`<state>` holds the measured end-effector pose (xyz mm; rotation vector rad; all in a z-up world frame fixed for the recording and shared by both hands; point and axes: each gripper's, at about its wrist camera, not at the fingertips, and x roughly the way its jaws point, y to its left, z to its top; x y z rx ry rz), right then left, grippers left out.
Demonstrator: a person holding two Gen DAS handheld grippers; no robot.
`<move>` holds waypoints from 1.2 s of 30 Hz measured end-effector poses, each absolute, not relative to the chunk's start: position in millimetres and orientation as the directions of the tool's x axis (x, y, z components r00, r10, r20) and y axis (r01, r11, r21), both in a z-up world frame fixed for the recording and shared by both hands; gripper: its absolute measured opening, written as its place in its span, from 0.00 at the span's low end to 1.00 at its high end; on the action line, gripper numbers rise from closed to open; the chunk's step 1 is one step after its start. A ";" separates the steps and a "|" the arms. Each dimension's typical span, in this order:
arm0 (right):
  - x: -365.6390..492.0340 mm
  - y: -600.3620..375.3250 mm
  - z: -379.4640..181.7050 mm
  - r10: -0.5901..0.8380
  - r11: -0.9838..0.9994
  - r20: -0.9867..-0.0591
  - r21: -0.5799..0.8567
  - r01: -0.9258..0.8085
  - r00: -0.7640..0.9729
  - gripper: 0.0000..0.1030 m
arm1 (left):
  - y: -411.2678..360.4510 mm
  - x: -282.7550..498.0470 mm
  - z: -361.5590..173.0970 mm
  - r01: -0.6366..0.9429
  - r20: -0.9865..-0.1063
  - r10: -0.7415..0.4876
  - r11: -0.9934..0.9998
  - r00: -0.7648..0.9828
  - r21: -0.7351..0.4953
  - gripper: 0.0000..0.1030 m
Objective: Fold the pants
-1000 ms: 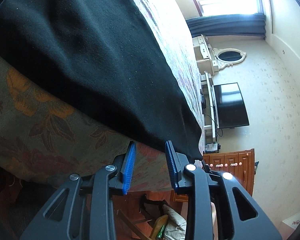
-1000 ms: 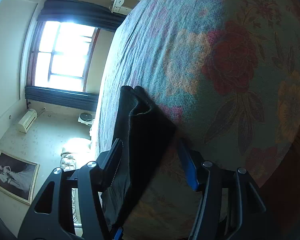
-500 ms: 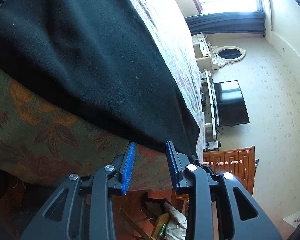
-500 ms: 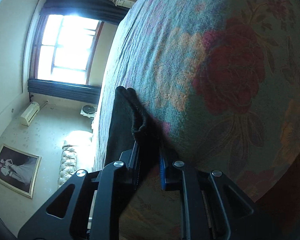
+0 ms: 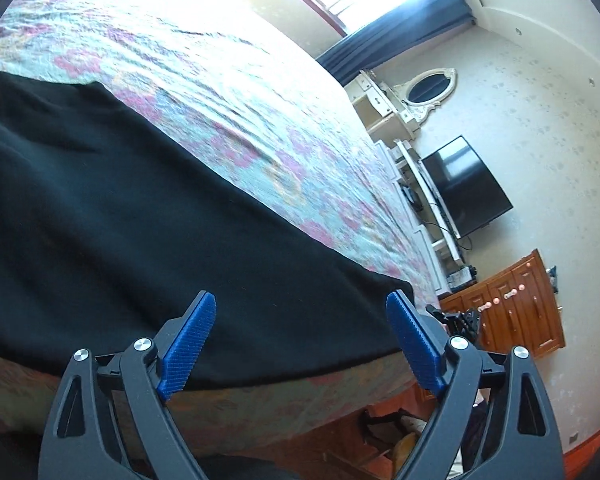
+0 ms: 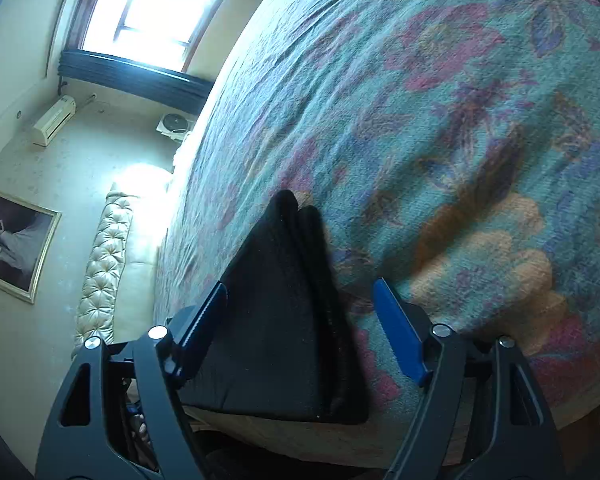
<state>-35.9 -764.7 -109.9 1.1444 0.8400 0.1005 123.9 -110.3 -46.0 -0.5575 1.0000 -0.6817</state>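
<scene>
a: how far is the folding judged to be?

b: the black pants (image 5: 148,216) are being seen laid flat on the bed (image 5: 228,92), near its front edge. in the right wrist view the pants (image 6: 284,320) are showing stacked layers at one narrow end, so at least one fold is judged done. whether a further fold is left cannot be told.

a: and the grippers?

b: the left gripper (image 5: 300,344) is being held with its jaws wide apart, just opened, above the pants' edge nearest the bed's front, with nothing pressed. the right gripper (image 6: 300,332) is likewise being held apart, just opened; the folded end is lying between the pads, untouched.

a: materials?

b: the pants are being read as soft, matte, fleecy cloth with a straight edge and a rounded, thick fold. the bed's cover is being read as a woven, lightly rippled floral fabric. the gripper pads (image 5: 188,344) are ribbed blue plastic.
</scene>
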 end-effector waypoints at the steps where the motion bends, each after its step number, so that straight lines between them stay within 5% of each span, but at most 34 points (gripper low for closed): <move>1: -30.4 -764.3 -108.5 0.502 0.438 -0.528 0.838 0.325 0.685 0.78 | -102.6 129.7 -48.0 0.251 -0.581 -0.717 0.687 0.386 -0.682 0.83; 7: -21.2 -755.2 -107.4 0.636 0.407 -0.479 0.874 0.264 0.605 0.76 | -67.2 157.1 -72.2 0.215 -0.678 -0.581 0.808 0.451 -0.549 0.83; 10: -26.9 -755.6 -108.9 0.648 0.407 -0.488 0.871 0.277 0.585 0.55 | -51.7 169.8 -91.5 0.189 -0.716 -0.547 0.832 0.433 -0.521 0.83; 12: -26.9 -749.4 -112.9 0.652 0.434 -0.521 0.852 0.292 0.551 0.31 | -43.8 175.1 -102.4 0.187 -0.713 -0.568 0.818 0.410 -0.544 0.83; 14: -26.3 -745.4 -117.0 0.661 0.428 -0.523 0.852 0.302 0.538 0.22 | -41.8 175.7 -104.3 0.199 -0.707 -0.578 0.812 0.408 -0.548 0.84; 19: -34.9 -742.4 -109.2 0.628 0.408 -0.501 0.864 0.296 0.596 0.18 | -47.7 178.6 -106.8 0.236 -0.716 -0.592 0.805 0.369 -0.544 0.95; 36: -23.8 -696.5 3.6 0.559 0.472 -0.449 0.864 0.178 0.697 0.17 | -30.2 168.8 -76.5 0.286 -0.722 -0.519 0.855 0.458 -0.433 0.95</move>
